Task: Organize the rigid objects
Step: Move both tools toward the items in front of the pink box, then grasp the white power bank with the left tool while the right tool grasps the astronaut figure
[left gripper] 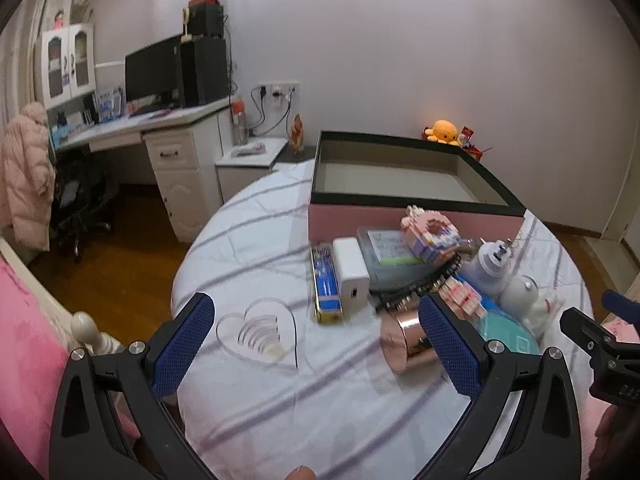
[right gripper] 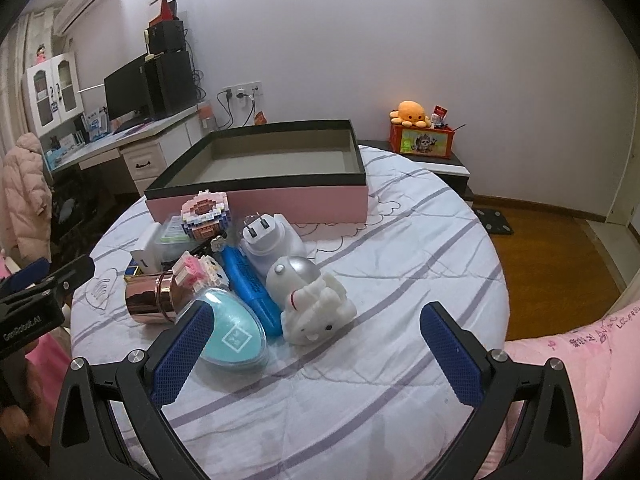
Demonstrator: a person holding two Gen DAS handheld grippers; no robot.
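An empty pink box with a black rim (left gripper: 412, 222) (right gripper: 280, 200) stands at the far side of the striped bed cover. In front of it lies a pile: a white charger (left gripper: 351, 276), a blue-and-gold flat case (left gripper: 326, 290), a brick-built pink figure (left gripper: 430, 236) (right gripper: 206, 214), a rose-gold cylinder (left gripper: 408, 342) (right gripper: 150, 296), a teal egg-shaped case (right gripper: 232, 332), a white astronaut toy (right gripper: 310, 300), a white plug device (right gripper: 268, 246) and a blue pen-like object (right gripper: 252, 288). My left gripper (left gripper: 316, 348) is open, low over the cover near the cylinder. My right gripper (right gripper: 316, 356) is open, just before the astronaut toy.
A clear heart-shaped piece (left gripper: 260, 332) lies left of the pile. A pink quilt (right gripper: 568, 364) covers the right side. A white desk with a monitor (left gripper: 152, 72) stands at the left, a nightstand with an orange plush (right gripper: 412, 114) behind. Wooden floor surrounds the bed.
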